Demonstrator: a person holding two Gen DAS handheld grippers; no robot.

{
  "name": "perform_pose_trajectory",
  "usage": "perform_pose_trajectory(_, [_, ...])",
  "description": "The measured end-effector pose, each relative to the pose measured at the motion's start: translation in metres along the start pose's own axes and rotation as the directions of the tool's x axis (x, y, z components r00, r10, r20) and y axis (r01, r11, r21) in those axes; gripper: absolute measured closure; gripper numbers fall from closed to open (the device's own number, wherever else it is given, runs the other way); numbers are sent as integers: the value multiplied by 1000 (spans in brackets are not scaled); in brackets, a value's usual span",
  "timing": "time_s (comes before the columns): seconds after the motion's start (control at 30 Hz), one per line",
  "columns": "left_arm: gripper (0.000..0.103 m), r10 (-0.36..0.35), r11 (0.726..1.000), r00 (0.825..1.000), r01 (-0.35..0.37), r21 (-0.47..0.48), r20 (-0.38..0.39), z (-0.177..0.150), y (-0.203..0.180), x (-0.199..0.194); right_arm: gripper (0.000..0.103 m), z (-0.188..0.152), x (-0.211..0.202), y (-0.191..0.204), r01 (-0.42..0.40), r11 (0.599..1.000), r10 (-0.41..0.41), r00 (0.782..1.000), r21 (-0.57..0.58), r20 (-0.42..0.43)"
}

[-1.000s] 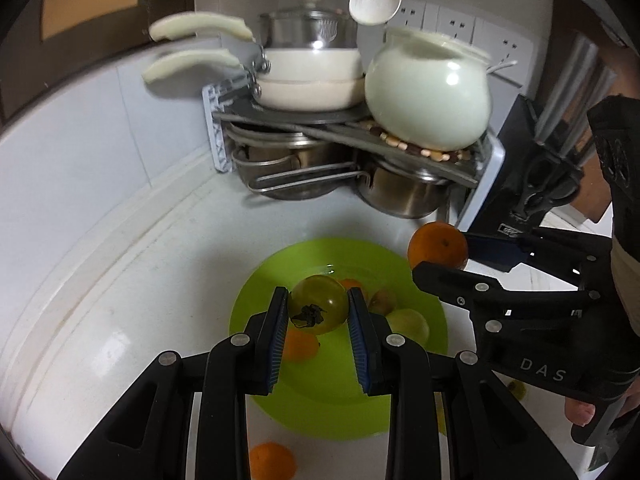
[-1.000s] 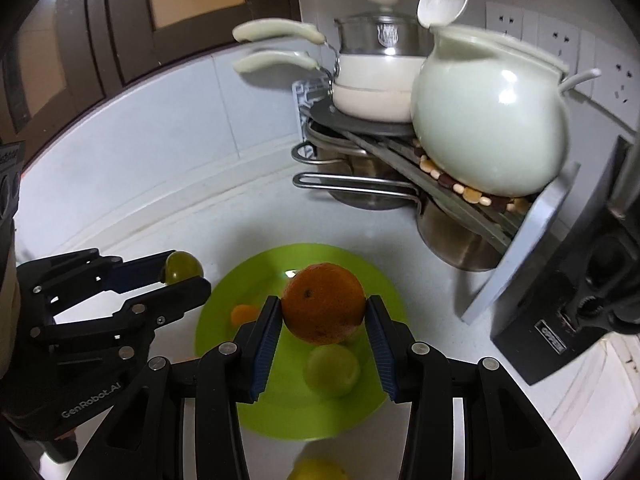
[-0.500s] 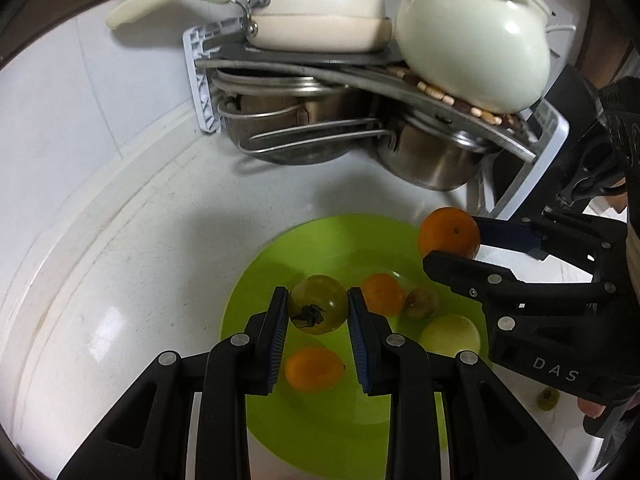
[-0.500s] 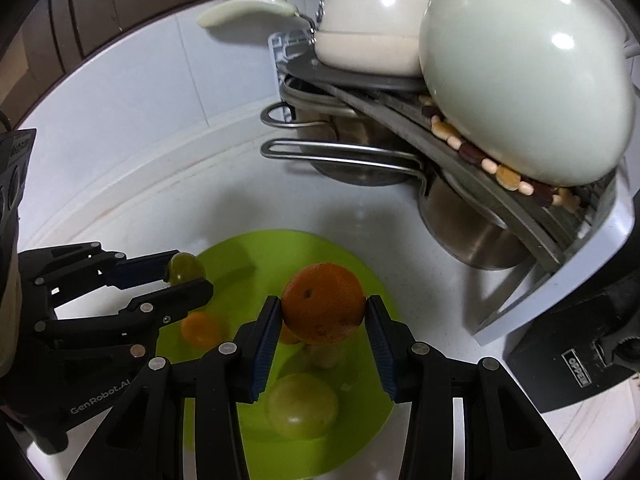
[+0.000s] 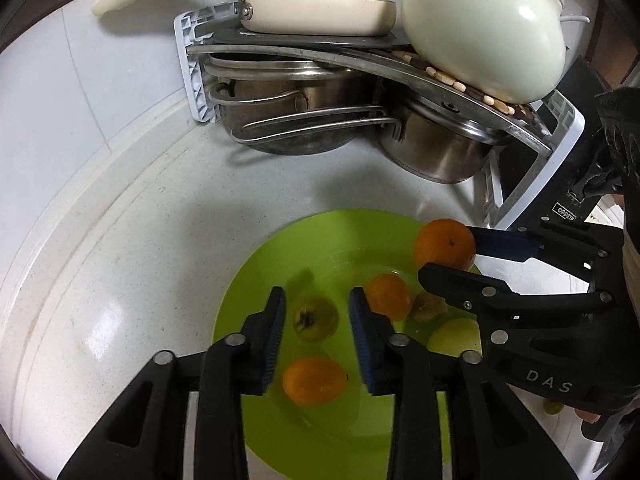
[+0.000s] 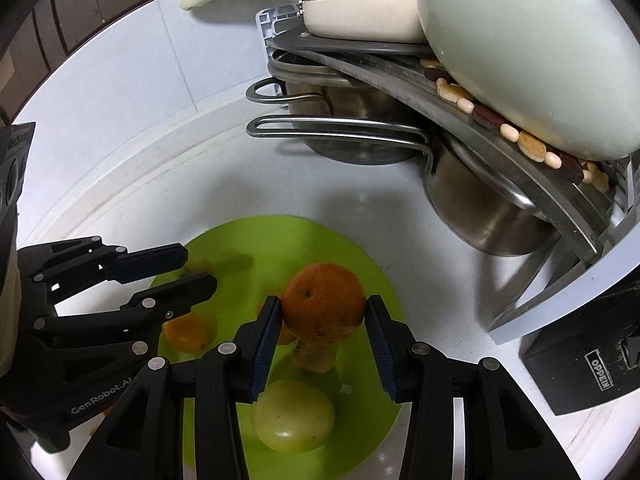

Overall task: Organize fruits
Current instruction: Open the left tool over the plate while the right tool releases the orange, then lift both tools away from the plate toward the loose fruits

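Observation:
A lime-green plate (image 5: pixel 260 280) lies on the white counter. My left gripper (image 5: pixel 317 300) hangs low over it, its jaws opening. A dull green-yellow fruit (image 5: pixel 314 318) sits between the blue pads with a gap on each side. Two small orange fruits (image 5: pixel 314 386) (image 5: pixel 388 296), a brownish one (image 5: pixel 428 306) and a pale yellow-green one (image 5: pixel 454 336) lie on the plate. My right gripper (image 6: pixel 323 306) is shut on a large orange (image 6: pixel 324 302) above the plate (image 6: pixel 248 240), over the brownish fruit (image 6: pixel 314 354) and the pale one (image 6: pixel 294 416). The left gripper (image 6: pixel 196 268) shows at the left.
A corner rack (image 5: pixel 400 56) behind the plate holds steel pots (image 5: pixel 436 148), a cream pan (image 5: pixel 316 0) and a pale kettle (image 5: pixel 484 28). A black knife block (image 6: pixel 580 360) stands at the right. A small green fruit (image 5: pixel 554 406) lies on the counter beyond the right gripper.
Both grippers have come down closer over the plate. The left jaws have parted and the green-yellow fruit has left their pads. The right gripper still clamps the orange.

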State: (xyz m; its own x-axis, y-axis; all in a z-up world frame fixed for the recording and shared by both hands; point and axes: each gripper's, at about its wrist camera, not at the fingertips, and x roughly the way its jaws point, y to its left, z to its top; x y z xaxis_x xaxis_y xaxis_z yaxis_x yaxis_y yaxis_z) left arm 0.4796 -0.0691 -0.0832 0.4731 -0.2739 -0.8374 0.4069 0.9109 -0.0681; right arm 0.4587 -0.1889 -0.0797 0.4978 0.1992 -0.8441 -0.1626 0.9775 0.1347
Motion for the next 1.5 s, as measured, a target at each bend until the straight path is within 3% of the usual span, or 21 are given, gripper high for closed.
perform_pose_trajectory(0.3, [58, 34, 999, 999, -34, -18, 26, -6, 1, -19, 55, -3, -14, 1, 10, 1000, -10, 999, -2, 30])
perform_pose_trajectory(0.7, [49, 59, 998, 989, -53, -43, 136, -21, -4, -76, 55, -15, -60, 10, 18, 1000, -17, 992, -5, 128])
perform_pose_trajectory(1.03, [37, 99, 993, 971, -82, -82, 219, -42, -12, -130, 46, -33, -105, 14, 56, 998, -57, 973, 13, 225])
perform_pose_trajectory(1.13, [35, 113, 990, 965, -91, -105, 238, -51, -14, -145, 38, -40, -119, 13, 62, 998, -68, 966, 31, 248])
perform_pose_trajectory(1.5, [27, 218, 969, 932, -172, -177, 289, -92, -25, -188, 38, -73, -154, 15, 122, 989, -142, 939, 82, 314])
